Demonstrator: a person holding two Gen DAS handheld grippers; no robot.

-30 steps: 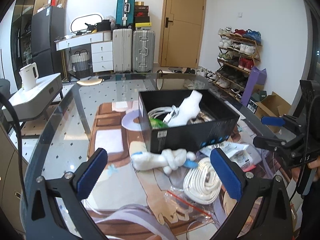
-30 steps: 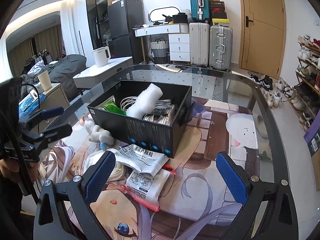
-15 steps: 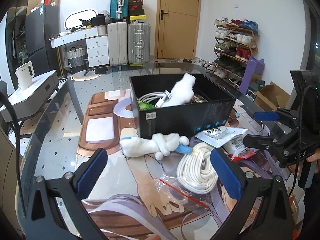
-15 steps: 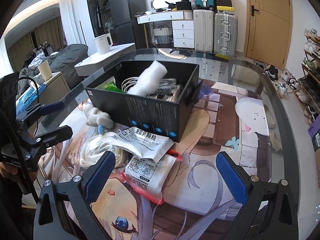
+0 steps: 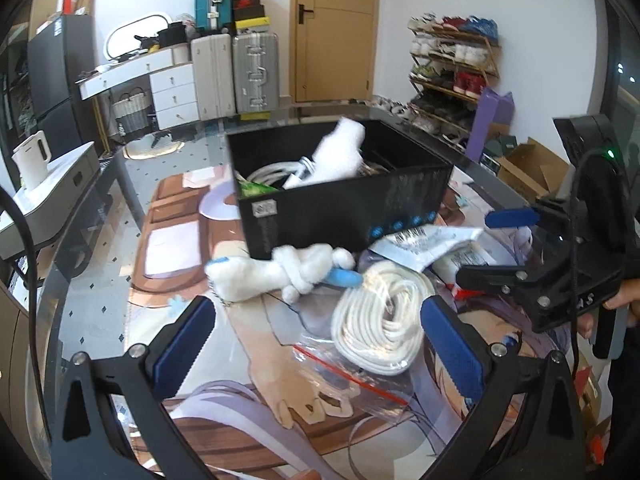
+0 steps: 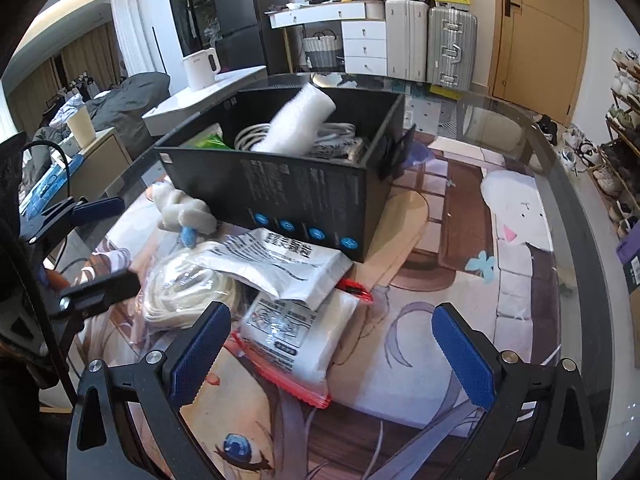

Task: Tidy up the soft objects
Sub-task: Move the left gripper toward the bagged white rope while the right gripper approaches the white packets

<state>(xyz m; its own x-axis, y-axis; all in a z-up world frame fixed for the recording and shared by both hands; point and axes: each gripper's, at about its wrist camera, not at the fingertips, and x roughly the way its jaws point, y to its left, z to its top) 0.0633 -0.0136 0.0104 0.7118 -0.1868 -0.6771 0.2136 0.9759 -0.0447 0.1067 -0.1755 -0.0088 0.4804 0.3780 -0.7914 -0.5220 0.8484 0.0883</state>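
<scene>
- Left wrist view: the left gripper (image 5: 316,354) has its blue pads spread wide, with nothing between them.
- Just ahead, between the fingers and toward the right one, lies a coil of white rope (image 5: 380,320) on a clear zip bag (image 5: 344,368).
- Beyond the coil, a white plush toy (image 5: 280,272) with a blue tip lies on its side, touching the near wall of the black box (image 5: 340,216).
- Inside the box this view shows a white cable (image 5: 272,170), something green, and a white fuzzy roll (image 5: 336,152) leaning out over the rim.
- To the right, the right gripper (image 5: 488,244) hangs over the packets, its jaws apart; a hand (image 5: 612,308) grips its handle, seen only here.
- Right wrist view: the right gripper (image 6: 326,346) also stands wide apart and empty.
- Directly ahead of its left finger sit two white printed packets (image 6: 288,268), the upper overlapping the lower, which lies in a red-edged bag; their print is legible only here.
- Left of them the rope coil (image 6: 180,292) is half hidden under the upper packet.
- Farther on, the plush toy (image 6: 180,208) shows only partly at the box's (image 6: 304,192) left corner.
- At far left the left gripper (image 6: 96,248) appears, jaws apart.
- Everything rests on a glass table (image 6: 560,184) over an illustrated mat.
</scene>
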